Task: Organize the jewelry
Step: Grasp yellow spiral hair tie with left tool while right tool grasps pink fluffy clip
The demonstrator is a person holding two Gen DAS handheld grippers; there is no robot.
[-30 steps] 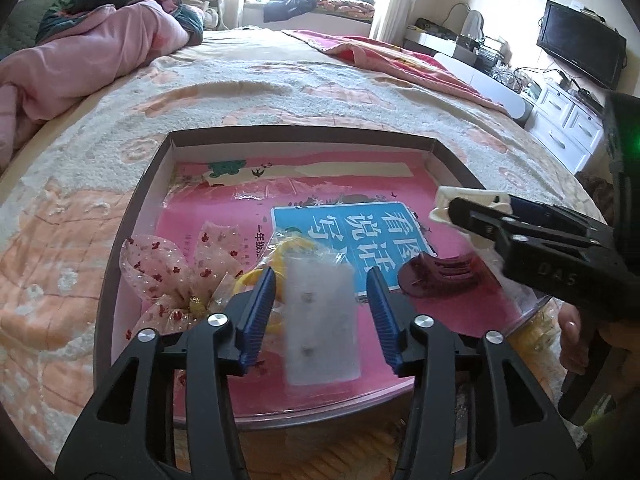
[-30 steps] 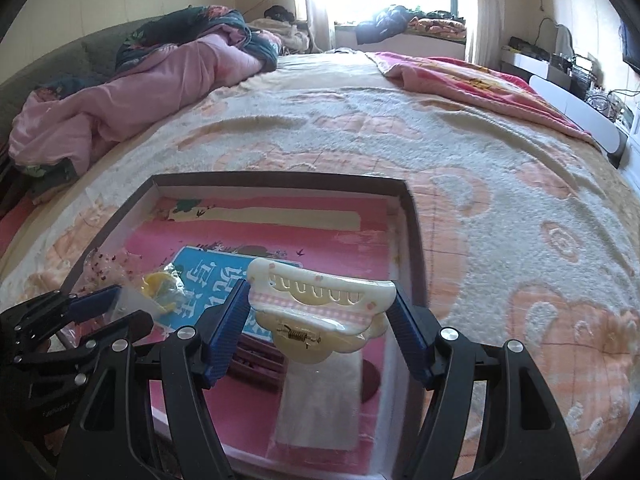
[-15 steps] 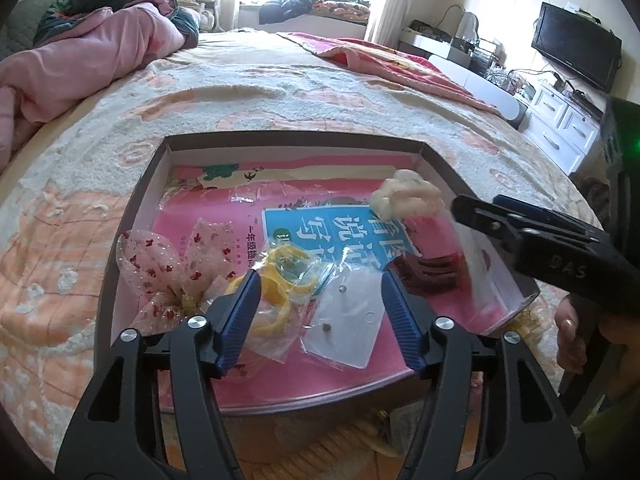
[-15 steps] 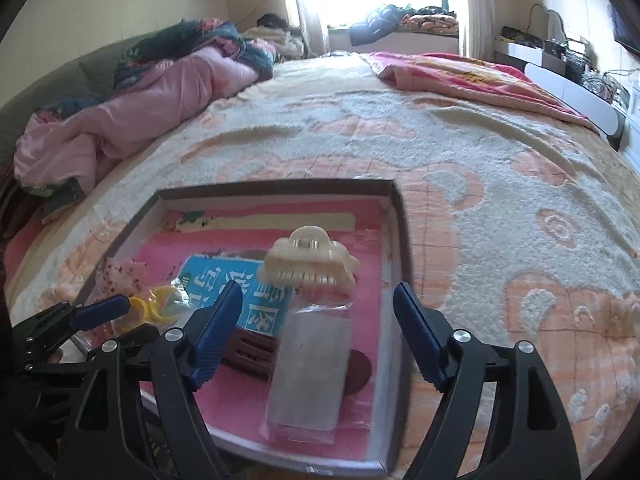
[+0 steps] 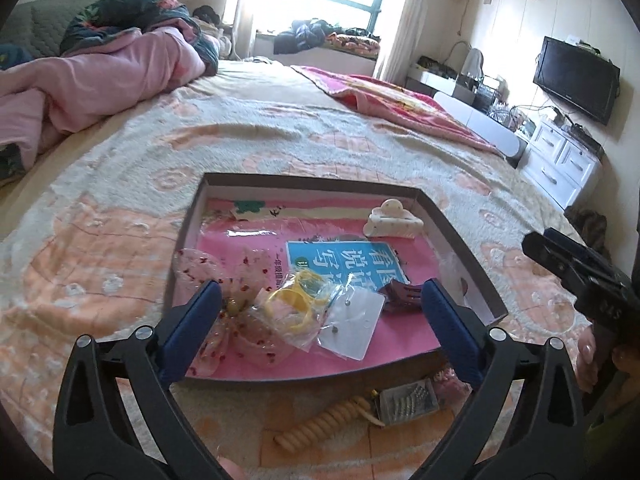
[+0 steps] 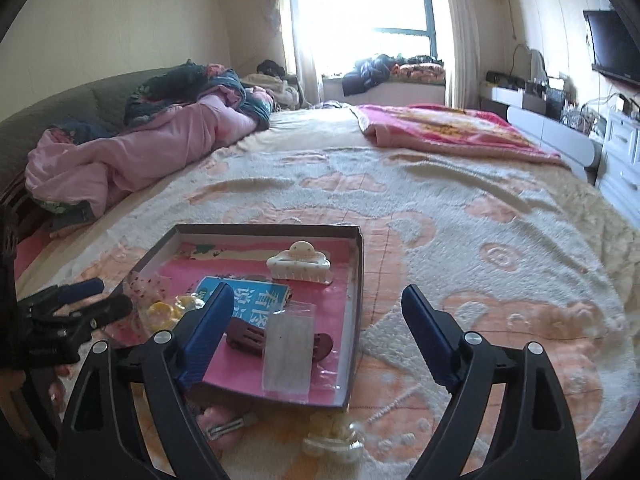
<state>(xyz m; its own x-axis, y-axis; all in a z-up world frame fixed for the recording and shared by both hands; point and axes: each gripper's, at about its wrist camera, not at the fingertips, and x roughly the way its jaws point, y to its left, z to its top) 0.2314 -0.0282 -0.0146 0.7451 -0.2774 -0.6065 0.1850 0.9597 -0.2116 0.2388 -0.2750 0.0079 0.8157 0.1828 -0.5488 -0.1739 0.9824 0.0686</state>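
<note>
Both drops done: cream claw clip [image 5: 394, 220] and earring card bag [image 5: 352, 326] now lying in box [image 5: 460, 236]. Left gripper [image 5: 320, 312] and right gripper [image 6: 318, 320] opening, nothing between. Leftovers in front next, probably.

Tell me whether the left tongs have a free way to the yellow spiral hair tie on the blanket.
Probably yes: the yellow spiral hair tie lies outside the box, just below the opening, empty left tongs, nothing covering it.

Shallow box [image 5: 460, 240] on bed: cream claw clip [image 5: 394, 222] far corner, dark-red clip [image 6: 256, 338], yellow rings [image 5: 296, 308] bagged.
</note>
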